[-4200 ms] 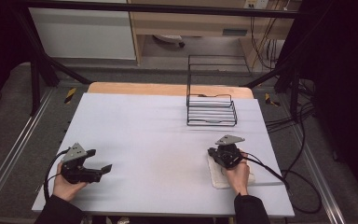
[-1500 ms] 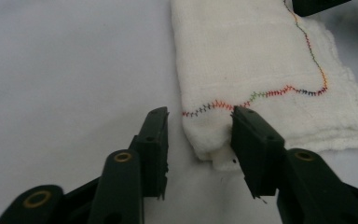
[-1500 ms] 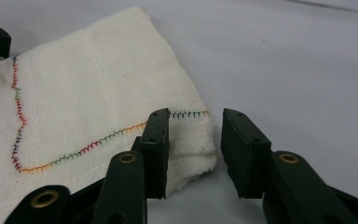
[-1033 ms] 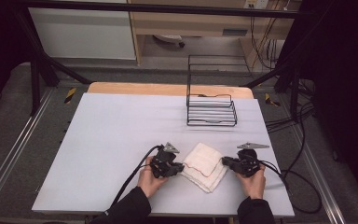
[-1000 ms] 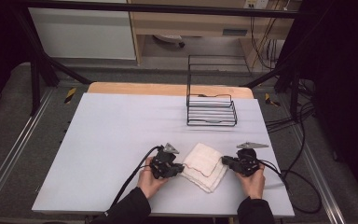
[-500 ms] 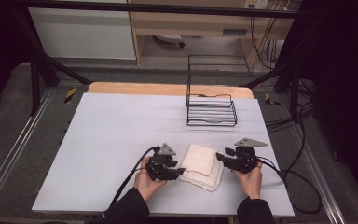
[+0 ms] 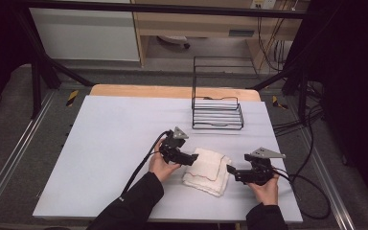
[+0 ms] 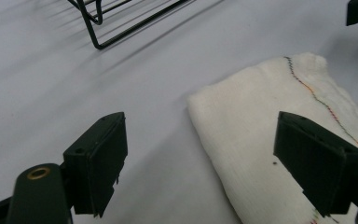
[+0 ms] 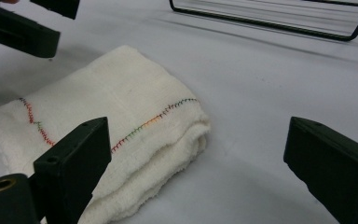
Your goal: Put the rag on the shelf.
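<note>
High view: folded white towel (image 7: 206, 170) flat on the counter (image 7: 100, 143), front centre, between left gripper (image 7: 188, 158) and right gripper (image 7: 232, 170); wire rack (image 7: 217, 113) well behind, empty

Left gripper view: fingers (image 8: 98, 161) spread wide, empty; one over bare counter, the other over the towel's near edge

Right gripper view: fingers (image 9: 74, 170) spread wide, holding nothing, towel corner with coloured stitching between them

Step, judged: towel folded, both grippers free. Next move likely a grasp on the folded edges, fingers lowered astride the layers

Overhead looks forward; both close tongs views share towel (image 7: 206, 170)
</note>
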